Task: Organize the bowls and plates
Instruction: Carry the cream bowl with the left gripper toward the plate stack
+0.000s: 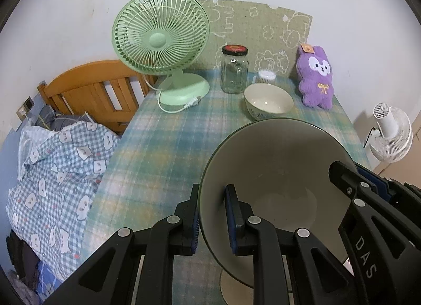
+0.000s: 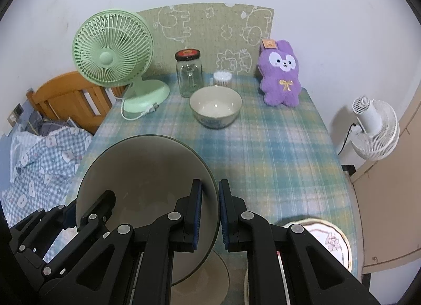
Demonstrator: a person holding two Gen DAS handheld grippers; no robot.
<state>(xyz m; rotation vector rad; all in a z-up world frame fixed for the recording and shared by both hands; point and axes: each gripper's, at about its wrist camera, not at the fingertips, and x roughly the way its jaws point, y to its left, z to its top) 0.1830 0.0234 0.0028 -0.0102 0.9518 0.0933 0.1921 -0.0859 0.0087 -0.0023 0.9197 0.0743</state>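
Observation:
Both grippers hold one large pale bowl (image 1: 276, 162) with a dark rim, lifted off the table and tilted. My left gripper (image 1: 210, 215) is shut on its left rim, one finger inside and one outside. My right gripper (image 2: 210, 210) is shut on its right rim (image 2: 147, 170); that gripper also shows in the left wrist view (image 1: 352, 181). A smaller cream bowl (image 1: 268, 101) with a blue pattern stands upright farther back on the table (image 2: 215, 106). A floral plate (image 2: 331, 241) with a gold rim lies at the near right.
On the plaid tablecloth (image 2: 276, 152) stand a green desk fan (image 2: 115, 54), a glass jar (image 2: 189, 73) with a dark lid, a small white cup (image 2: 222, 78) and a purple plush rabbit (image 2: 281, 73). A bed lies left, a white fan (image 2: 373, 128) right.

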